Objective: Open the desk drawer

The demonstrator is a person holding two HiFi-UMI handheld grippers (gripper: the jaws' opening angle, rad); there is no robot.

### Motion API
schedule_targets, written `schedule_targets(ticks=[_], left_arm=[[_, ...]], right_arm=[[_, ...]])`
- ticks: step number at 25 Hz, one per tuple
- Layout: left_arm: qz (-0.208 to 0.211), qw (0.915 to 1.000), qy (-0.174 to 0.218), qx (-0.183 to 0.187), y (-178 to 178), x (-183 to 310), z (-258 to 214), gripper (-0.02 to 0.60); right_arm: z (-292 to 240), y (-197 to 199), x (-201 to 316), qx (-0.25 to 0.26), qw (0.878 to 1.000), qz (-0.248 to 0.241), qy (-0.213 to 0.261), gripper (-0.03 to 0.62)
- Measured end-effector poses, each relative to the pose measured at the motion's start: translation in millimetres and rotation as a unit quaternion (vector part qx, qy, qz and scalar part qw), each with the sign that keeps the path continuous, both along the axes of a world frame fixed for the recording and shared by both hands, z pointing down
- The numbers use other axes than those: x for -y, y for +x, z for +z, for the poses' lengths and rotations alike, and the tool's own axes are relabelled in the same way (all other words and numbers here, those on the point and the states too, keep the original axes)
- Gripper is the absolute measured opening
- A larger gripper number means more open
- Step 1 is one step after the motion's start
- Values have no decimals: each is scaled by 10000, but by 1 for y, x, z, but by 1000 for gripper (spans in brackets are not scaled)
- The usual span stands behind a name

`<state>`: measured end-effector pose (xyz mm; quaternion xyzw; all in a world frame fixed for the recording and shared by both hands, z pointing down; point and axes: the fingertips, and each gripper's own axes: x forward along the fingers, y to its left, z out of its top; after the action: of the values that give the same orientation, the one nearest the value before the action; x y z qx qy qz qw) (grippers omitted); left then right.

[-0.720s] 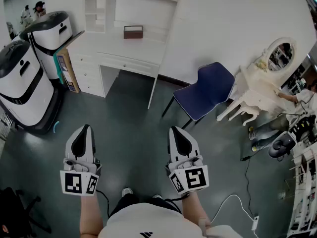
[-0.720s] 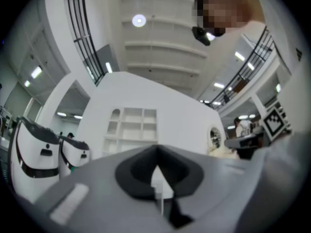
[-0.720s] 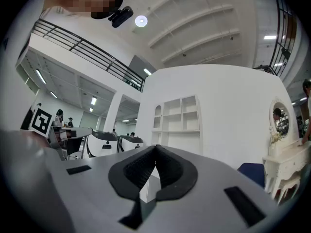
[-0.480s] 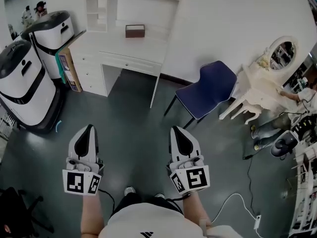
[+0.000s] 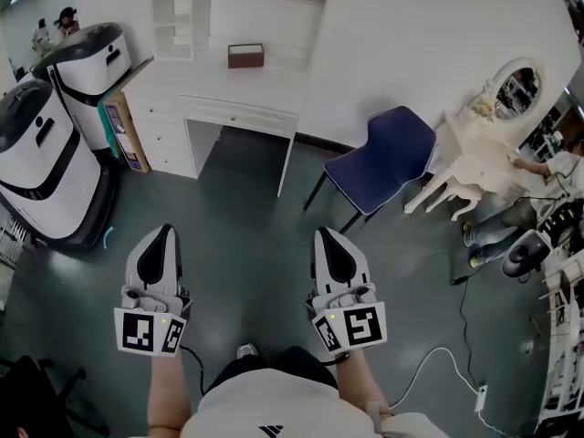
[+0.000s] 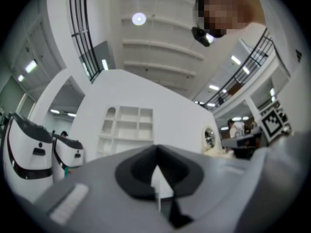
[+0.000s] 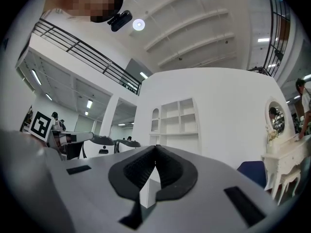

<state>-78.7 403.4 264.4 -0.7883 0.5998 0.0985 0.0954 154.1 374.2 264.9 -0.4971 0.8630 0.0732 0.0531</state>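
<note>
The white desk [image 5: 228, 85] stands against the far wall, well ahead of me, with a shallow drawer [image 5: 239, 117] under its top and a stack of side drawers [image 5: 164, 140] at its left. Both grippers hover over the dark floor, far short of the desk. My left gripper [image 5: 161, 233] is shut with nothing in it, and its tips meet in the left gripper view [image 6: 156, 149]. My right gripper [image 5: 326, 236] is also shut and empty, its tips touching in the right gripper view [image 7: 155, 148]. Both point toward the desk.
A brown box [image 5: 245, 57] sits on the desk under white shelves [image 5: 178, 26]. Two large white-and-black machines [image 5: 41, 153] stand at the left. A blue chair [image 5: 383, 167] stands right of the desk, an ornate white vanity table [image 5: 479, 153] beyond it. A cable [image 5: 429, 372] lies on the floor.
The view has shifted slightly, and the desk and machines sit a little differently in frame. Both grippers keep their place in front of me, still shut.
</note>
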Motion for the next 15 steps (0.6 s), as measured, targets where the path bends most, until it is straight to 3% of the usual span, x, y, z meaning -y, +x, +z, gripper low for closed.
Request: schedule_targets(ticks=[8,15], left_arm=[[57,9999,10,-126,-3,23,5,6],[-9,9999,-28,-111,-4,79,11,6]], right_arm=[[6,1,18,-121,9999,62,-72,2],[19,2,83,-57,9999,-8,-140,2]])
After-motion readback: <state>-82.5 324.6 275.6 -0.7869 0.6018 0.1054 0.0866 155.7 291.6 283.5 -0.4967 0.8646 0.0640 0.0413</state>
